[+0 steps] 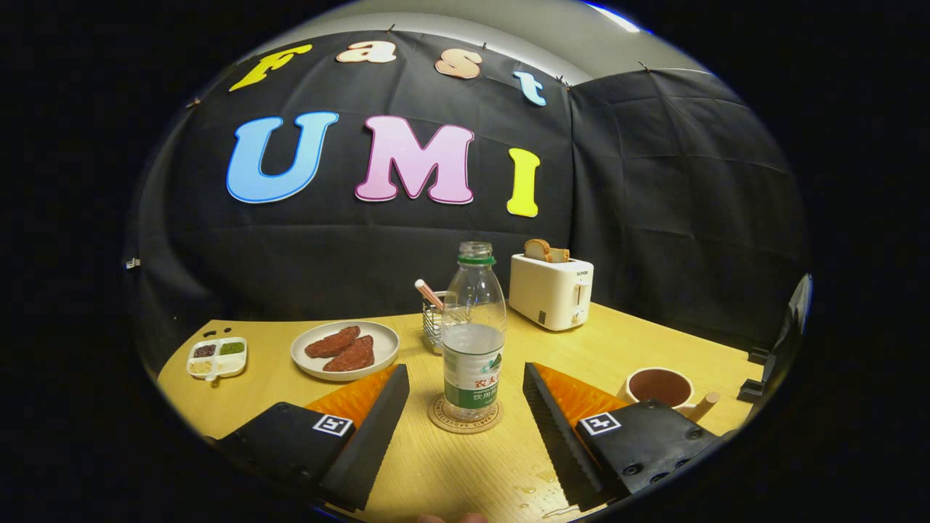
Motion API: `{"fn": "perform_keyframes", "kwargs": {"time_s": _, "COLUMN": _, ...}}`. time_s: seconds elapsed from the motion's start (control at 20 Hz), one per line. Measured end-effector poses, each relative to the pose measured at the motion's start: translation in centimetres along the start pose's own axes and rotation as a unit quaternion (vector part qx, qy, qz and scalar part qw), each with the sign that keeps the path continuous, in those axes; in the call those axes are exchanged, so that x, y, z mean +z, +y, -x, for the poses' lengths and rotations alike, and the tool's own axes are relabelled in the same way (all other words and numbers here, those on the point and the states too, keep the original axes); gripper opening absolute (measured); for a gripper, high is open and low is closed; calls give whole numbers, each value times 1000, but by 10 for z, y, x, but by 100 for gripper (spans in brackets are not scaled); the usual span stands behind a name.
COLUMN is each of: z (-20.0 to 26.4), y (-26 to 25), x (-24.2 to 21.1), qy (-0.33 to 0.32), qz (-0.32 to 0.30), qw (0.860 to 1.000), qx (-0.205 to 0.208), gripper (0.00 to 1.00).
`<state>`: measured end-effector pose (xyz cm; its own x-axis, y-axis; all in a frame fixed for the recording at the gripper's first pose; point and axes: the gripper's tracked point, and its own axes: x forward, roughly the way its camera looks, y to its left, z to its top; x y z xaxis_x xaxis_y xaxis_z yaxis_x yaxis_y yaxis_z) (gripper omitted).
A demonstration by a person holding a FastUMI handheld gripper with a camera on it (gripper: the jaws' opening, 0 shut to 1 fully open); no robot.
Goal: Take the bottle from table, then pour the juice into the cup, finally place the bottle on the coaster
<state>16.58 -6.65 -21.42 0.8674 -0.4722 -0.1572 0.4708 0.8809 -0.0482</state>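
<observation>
Wooden counter point(276, 338) and black cloth walls are what we see. Our tool point(466, 378) is open, touching nothing. Between its fingers, the bottle point(474, 334) stands straight up on the coaster point(465, 423), mouth up.

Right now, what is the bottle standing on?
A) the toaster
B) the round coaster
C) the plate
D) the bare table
B: the bottle stands upright on the round coaster, just ahead of the open gripper, whose fingers flank it without touching.
</observation>
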Motion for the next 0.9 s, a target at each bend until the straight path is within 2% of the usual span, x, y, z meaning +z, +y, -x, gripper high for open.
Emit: {"fn": "perform_keyframes", "kwargs": {"time_s": 0.9, "z": 82, "y": -4, "x": 122, "qy": -45, "qz": -1, "qw": 994, "qx": 101, "gripper": 97}}
